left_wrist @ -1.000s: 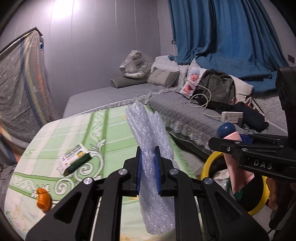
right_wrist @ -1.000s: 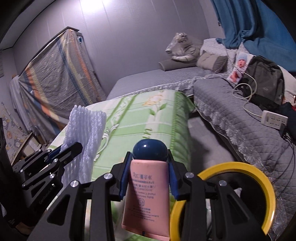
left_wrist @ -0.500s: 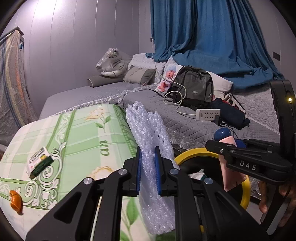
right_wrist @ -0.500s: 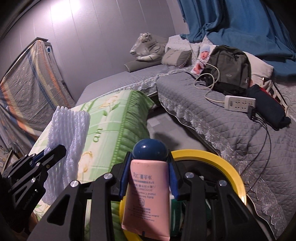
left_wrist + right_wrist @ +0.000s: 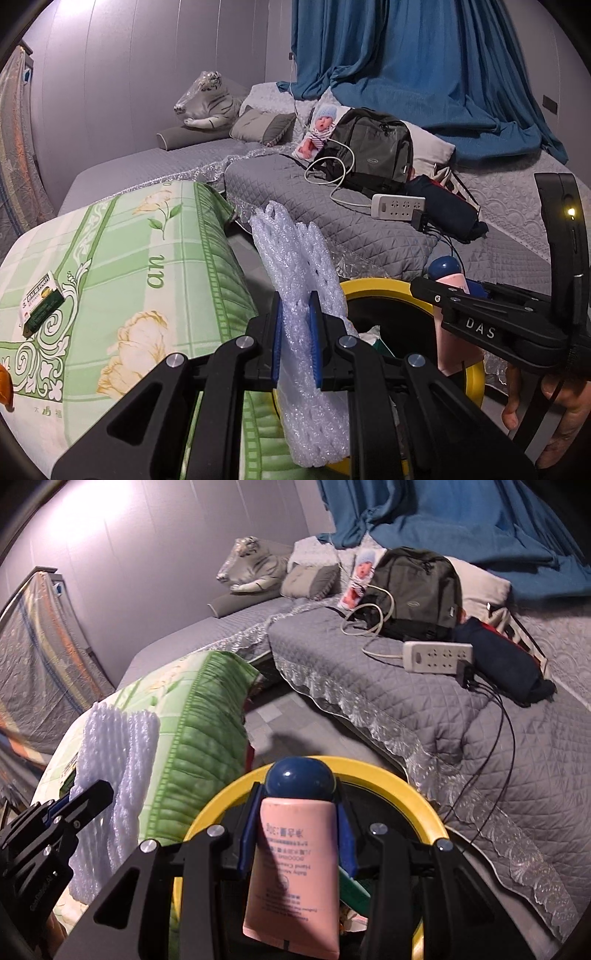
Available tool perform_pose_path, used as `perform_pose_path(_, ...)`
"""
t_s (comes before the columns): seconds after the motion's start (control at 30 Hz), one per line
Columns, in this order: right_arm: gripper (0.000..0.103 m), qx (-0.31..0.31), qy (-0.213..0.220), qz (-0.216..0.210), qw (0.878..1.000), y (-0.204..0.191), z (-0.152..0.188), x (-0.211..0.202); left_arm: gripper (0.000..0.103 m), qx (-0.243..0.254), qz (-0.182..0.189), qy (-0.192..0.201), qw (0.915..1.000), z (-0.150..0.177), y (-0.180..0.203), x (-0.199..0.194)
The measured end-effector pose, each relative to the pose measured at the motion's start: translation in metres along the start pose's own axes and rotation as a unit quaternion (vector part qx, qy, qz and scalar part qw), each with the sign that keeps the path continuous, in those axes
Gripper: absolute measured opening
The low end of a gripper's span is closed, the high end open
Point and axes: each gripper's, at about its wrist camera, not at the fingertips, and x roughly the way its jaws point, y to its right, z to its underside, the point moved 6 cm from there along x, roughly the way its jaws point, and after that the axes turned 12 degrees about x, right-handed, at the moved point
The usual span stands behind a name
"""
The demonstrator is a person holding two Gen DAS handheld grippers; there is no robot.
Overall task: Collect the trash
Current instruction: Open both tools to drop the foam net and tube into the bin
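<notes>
My left gripper (image 5: 295,343) is shut on a white foam net sleeve (image 5: 299,280) and holds it upright at the left rim of the yellow-rimmed bin (image 5: 384,288). My right gripper (image 5: 295,830) is shut on a pink hand-cream tube (image 5: 295,864) with a dark blue cap, above the bin's yellow rim (image 5: 417,794). The bin holds some paper and a green item. The right gripper (image 5: 476,317) shows at right in the left wrist view; the left gripper (image 5: 55,823) and the sleeve (image 5: 114,760) show at left in the right wrist view.
A green floral mattress (image 5: 122,266) lies to the left with a small green-white box (image 5: 40,302) and an orange item (image 5: 5,384) on it. A grey quilted bed (image 5: 424,701) carries a backpack (image 5: 417,590), power strip (image 5: 437,657) and cables.
Both grippers have moved right from over the mattress to the bin with their loads. The tube now hangs over the bin's opening and the sleeve is at its rim.
</notes>
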Motion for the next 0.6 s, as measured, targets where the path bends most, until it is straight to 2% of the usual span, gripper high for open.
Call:
perform_pose_path(0.43,0.034,0.035,-0.011,0.025,0.999,0.035,0.004,0.008,0.015,-0.009,0.02,-0.033,0.9992,0.008,0.012,0.025)
perform_pose_path(0.47,0.035,0.035,-0.011,0.028,0.999,0.035,0.004,0.008,0.027,-0.011,0.019,-0.033,0.9992,0.008,0.011,0.024)
perform_pose_path(0.5,0.035,0.034,-0.01,0.035,0.999,0.037,0.004,0.008,0.054,-0.016,0.015,-0.033,0.9992,0.007,0.009,0.024)
perform_pose_path(0.53,0.038,0.034,-0.008,0.039,0.999,0.037,0.003,0.007,0.069,-0.02,0.007,-0.032,0.9993,0.008,0.007,0.023)
perform_pose_path(0.57,0.045,0.035,-0.006,0.042,0.998,0.038,0.002,0.006,0.082,-0.024,-0.006,-0.026,0.9994,0.008,0.004,0.02)
perform_pose_path(0.6,0.049,0.038,-0.003,0.042,0.998,0.039,0.001,0.005,0.082,-0.027,-0.018,-0.012,0.9994,0.006,0.0,0.014)
